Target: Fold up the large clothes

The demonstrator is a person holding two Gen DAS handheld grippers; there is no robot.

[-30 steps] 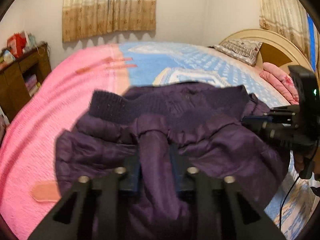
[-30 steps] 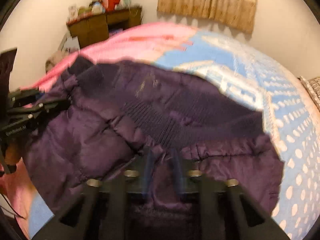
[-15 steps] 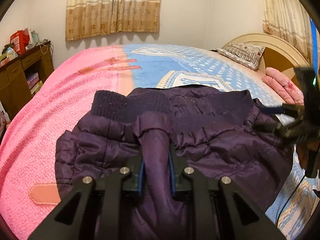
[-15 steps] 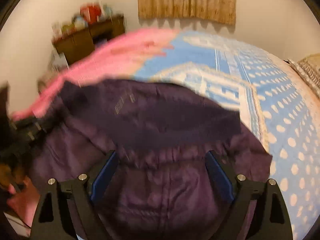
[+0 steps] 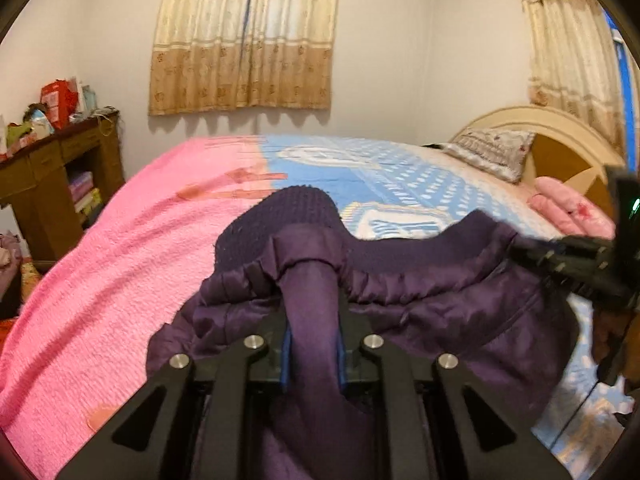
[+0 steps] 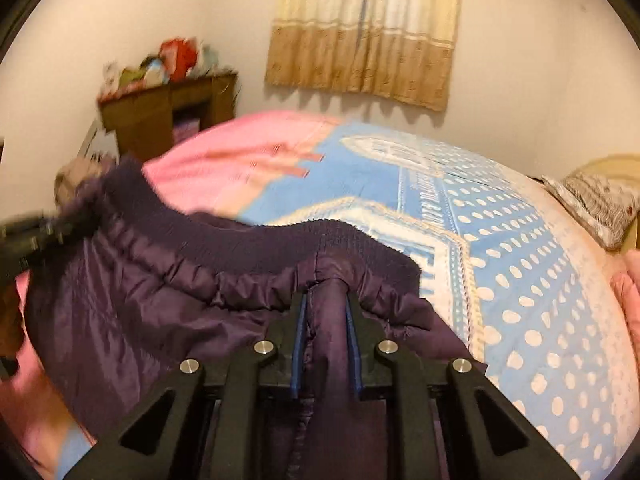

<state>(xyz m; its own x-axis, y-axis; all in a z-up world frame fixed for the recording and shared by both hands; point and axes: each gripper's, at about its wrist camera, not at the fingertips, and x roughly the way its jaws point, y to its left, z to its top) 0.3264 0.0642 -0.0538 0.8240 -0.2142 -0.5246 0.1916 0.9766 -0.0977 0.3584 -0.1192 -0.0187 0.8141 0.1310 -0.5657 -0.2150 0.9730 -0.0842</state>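
Over the bed (image 5: 120, 264), my left gripper (image 5: 312, 344) and right gripper (image 6: 326, 344), which just closed, each clamp a pinch of the purple jacket (image 5: 460, 304) hem; slick fabric could slip out, dropping one side.

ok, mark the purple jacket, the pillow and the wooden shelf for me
purple jacket (image 5: 460, 304): left wrist view, shiny quilted body below the gathered seam.
pillow (image 5: 492, 152): left wrist view, middle of the patterned face.
wooden shelf (image 6: 152, 120): right wrist view, front panel.
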